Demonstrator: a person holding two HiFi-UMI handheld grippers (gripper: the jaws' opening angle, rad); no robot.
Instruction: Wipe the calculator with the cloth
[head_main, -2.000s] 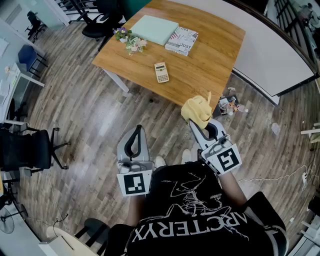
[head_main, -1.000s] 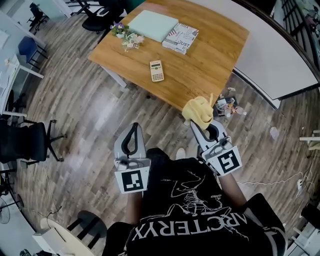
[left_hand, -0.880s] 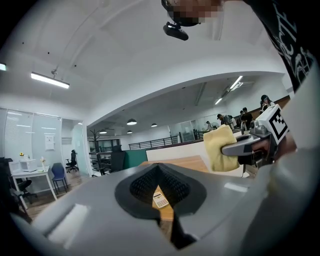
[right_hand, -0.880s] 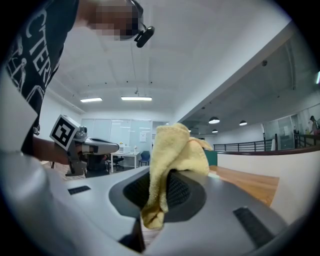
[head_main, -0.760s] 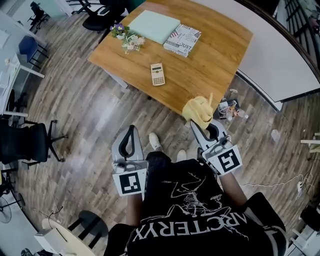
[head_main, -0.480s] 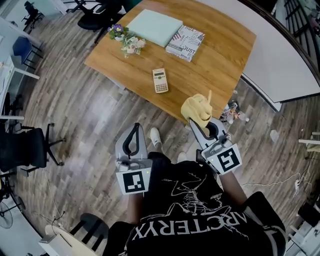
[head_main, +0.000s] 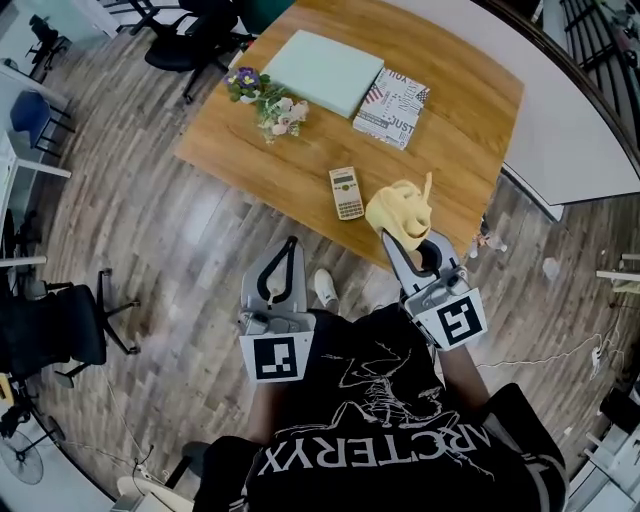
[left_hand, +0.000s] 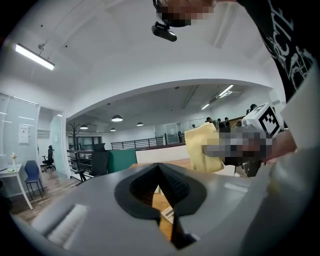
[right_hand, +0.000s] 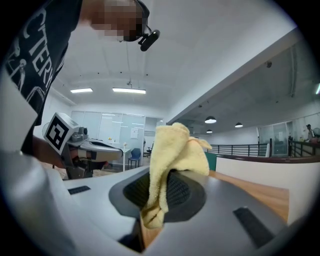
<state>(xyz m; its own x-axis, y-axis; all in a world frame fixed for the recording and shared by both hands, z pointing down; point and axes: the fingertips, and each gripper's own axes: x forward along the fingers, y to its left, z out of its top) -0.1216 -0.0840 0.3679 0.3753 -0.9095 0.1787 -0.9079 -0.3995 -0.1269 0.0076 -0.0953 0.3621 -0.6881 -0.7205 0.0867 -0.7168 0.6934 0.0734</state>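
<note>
With the right gripper clamped on the cloth over the table's near edge and the left gripper pinched shut, empty, short of it, a wipe may shove the unbraced calculator, lying by that edge, off.

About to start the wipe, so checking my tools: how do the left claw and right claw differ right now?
The right claw is shut on the yellow terry cloth; the left claw is shut with nothing in it. In the head view the right claw shows at the near edge of the wooden table, beside the small beige calculator; the left claw shows over the floor, short of the table. Both are grey and point toward the table.
</note>
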